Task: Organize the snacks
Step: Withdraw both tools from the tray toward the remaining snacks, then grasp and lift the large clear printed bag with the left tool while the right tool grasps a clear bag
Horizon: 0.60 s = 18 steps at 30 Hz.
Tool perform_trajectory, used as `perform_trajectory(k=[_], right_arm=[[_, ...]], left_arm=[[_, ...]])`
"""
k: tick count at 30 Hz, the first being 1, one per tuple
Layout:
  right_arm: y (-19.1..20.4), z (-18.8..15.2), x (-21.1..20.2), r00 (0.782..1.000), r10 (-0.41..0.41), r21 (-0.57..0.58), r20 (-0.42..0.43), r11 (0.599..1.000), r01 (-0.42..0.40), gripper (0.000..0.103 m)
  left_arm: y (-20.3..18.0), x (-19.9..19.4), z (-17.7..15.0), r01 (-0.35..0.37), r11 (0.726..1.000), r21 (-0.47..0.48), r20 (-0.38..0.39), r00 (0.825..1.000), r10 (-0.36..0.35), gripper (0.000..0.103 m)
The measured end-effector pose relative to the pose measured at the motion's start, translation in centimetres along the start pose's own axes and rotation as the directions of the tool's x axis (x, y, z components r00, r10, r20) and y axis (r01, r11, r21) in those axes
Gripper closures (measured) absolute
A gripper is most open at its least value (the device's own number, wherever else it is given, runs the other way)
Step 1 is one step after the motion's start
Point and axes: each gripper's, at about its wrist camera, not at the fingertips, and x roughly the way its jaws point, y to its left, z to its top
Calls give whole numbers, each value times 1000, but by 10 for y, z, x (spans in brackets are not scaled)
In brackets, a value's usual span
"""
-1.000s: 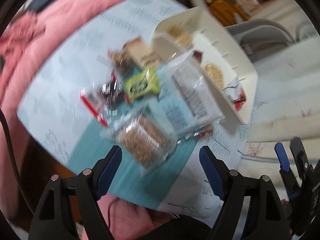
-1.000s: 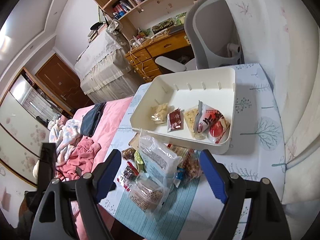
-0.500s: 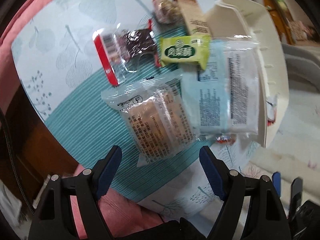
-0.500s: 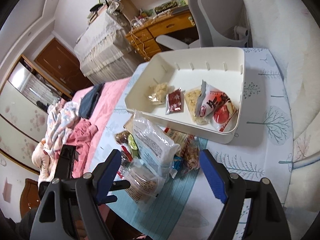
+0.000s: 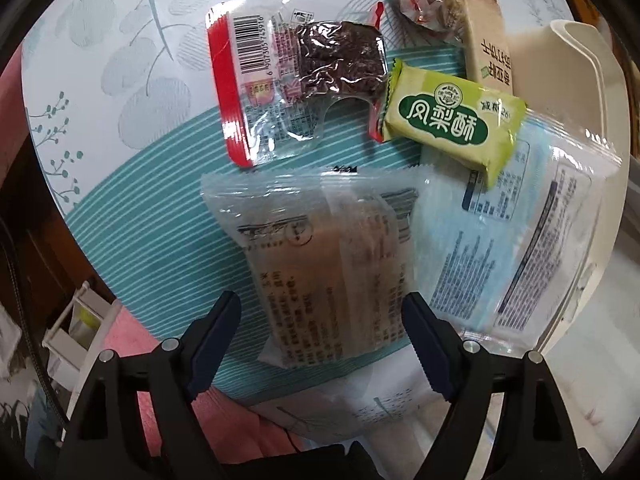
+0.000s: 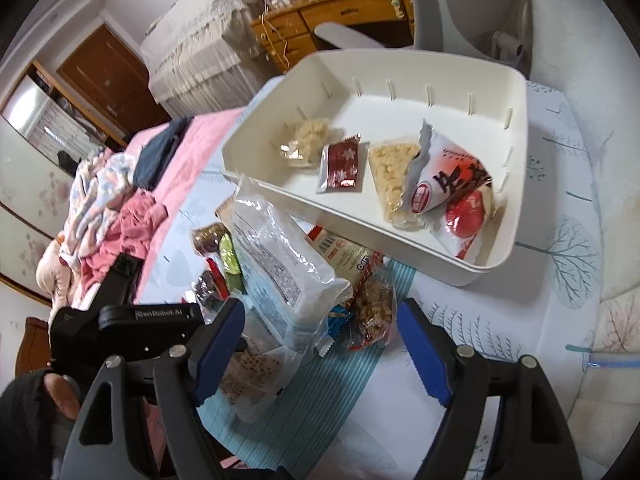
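Hovering nearest, the left gripper (image 5: 322, 326) is straddling the clear biscuit packet (image 5: 320, 264), its jaws opening wide and gripping nothing; the packet's long axis is running seemingly straight ahead. The right gripper (image 6: 322, 330), also empty, is narrowing slightly above the pile, short of the tray (image 6: 516, 168).
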Motion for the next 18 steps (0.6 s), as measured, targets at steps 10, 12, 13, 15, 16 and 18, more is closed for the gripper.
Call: perform_trajectory(k=[10, 12, 13, 15, 16, 18], right_arm=[[18, 11, 40, 995, -39, -149, -88, 988, 26, 34], [22, 12, 46, 994, -40, -183, -101, 983, 21, 38], [24, 12, 49, 993, -43, -202, -108, 979, 21, 39], [26, 13, 56, 991, -46, -222, -123, 975, 18, 40], [27, 13, 59, 990, -54, -229, -130, 973, 23, 40], [27, 14, 63, 989, -62, -240, -136, 970, 28, 43]], left_arm=[[-18, 21, 15, -62, 997, -47, -67, 996, 59, 22], [-15, 27, 17, -49, 996, -79, -92, 995, 42, 22], [-14, 29, 18, -43, 995, -90, -99, 995, 34, 22], [-13, 31, 19, -40, 995, -94, -109, 994, 30, 22], [-15, 33, 20, -37, 995, -96, -116, 993, 26, 22], [-16, 35, 20, -31, 994, -105, -124, 992, 18, 23]])
